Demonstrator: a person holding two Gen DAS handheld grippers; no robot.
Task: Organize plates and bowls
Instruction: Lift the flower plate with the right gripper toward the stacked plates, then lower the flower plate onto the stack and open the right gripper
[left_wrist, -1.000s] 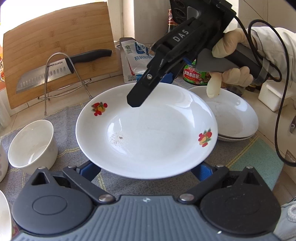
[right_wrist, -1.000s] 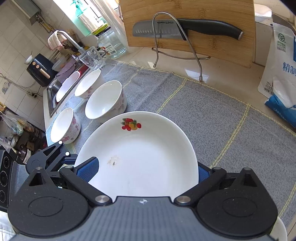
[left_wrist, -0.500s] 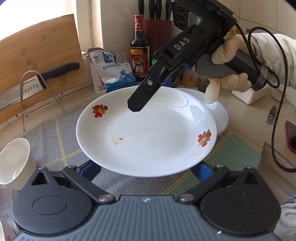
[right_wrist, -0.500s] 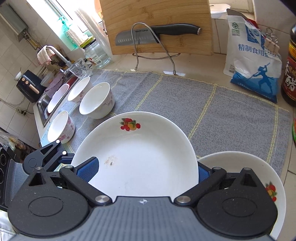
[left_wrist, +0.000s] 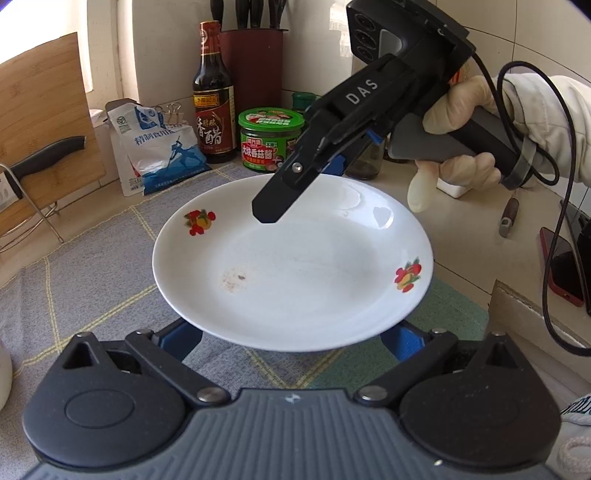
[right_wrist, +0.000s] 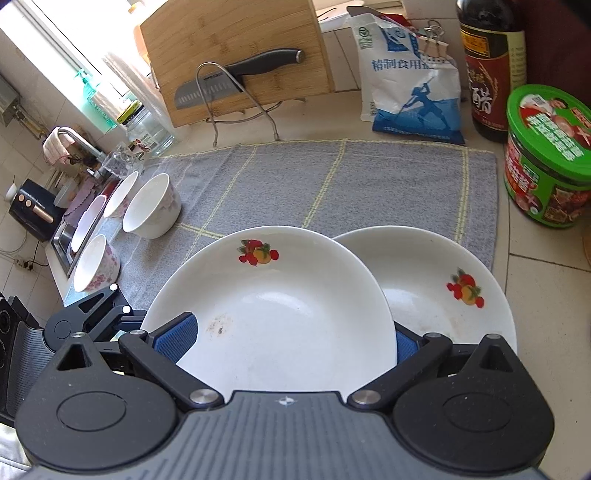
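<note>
Plate (left_wrist: 295, 266) pinched between both spread hand-held grippers, left (left_wrist: 291, 338), right (right_wrist: 284, 339).

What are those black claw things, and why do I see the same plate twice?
They are grabbing tools that a person holds, one in each hand, each with a small camera looking along its two fingers. So one picture is from the left tool, one from the right. The two tools sit on opposite sides of the plate, which they hold between them. From the left camera you see the right tool and the gloved hand holding it. Beside the held plate, partly under it, lies a second plate on the grey towel, and bowls stand farther off near the sink.
</note>
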